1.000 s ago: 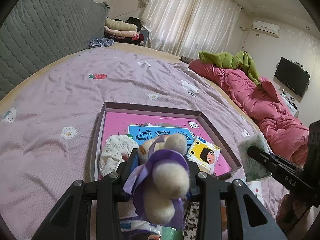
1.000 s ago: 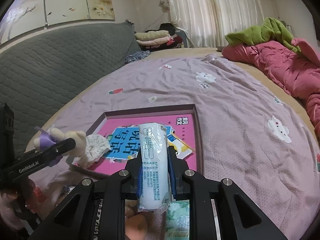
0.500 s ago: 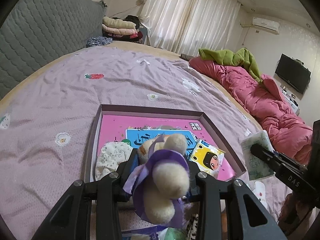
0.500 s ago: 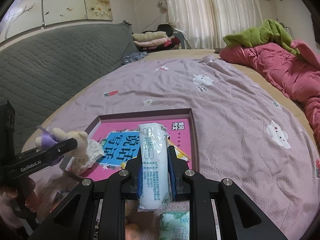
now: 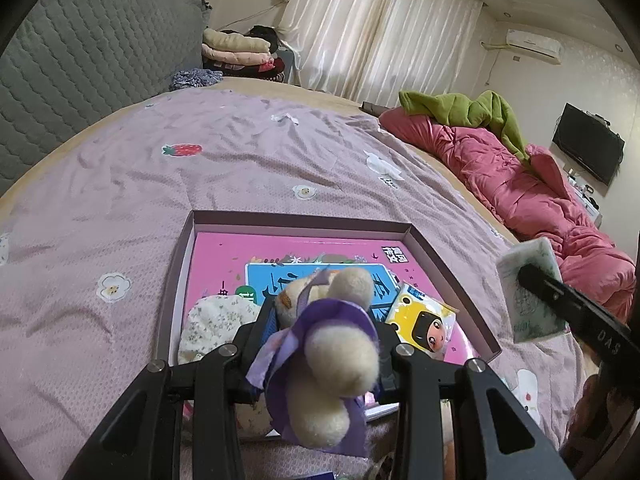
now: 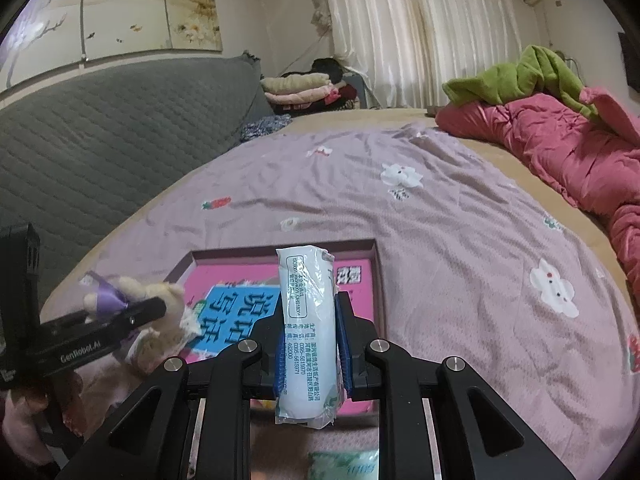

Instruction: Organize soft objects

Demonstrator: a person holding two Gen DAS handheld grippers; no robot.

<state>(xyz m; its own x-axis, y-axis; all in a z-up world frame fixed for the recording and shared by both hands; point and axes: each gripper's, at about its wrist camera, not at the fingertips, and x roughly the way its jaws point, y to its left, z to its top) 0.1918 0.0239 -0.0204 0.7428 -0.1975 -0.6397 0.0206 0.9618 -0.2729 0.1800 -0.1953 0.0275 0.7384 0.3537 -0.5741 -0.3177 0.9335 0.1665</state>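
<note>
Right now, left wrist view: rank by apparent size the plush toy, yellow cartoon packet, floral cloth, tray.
1. Tray, largest.
2. Plush toy in the left claw; nearness to the lens inflates it.
3. Floral cloth and yellow cartoon packet: both partly hidden, too unsure to rank.

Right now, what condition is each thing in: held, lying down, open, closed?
Left gripper: shut on the plush toy.
Plush toy: held above the tray.
Right gripper: shut on the tissue pack.
Tissue pack: held upright.
Tray: open, lying on the bed.
Yellow packet: lying in the tray.
Curtains: drawn.
</note>
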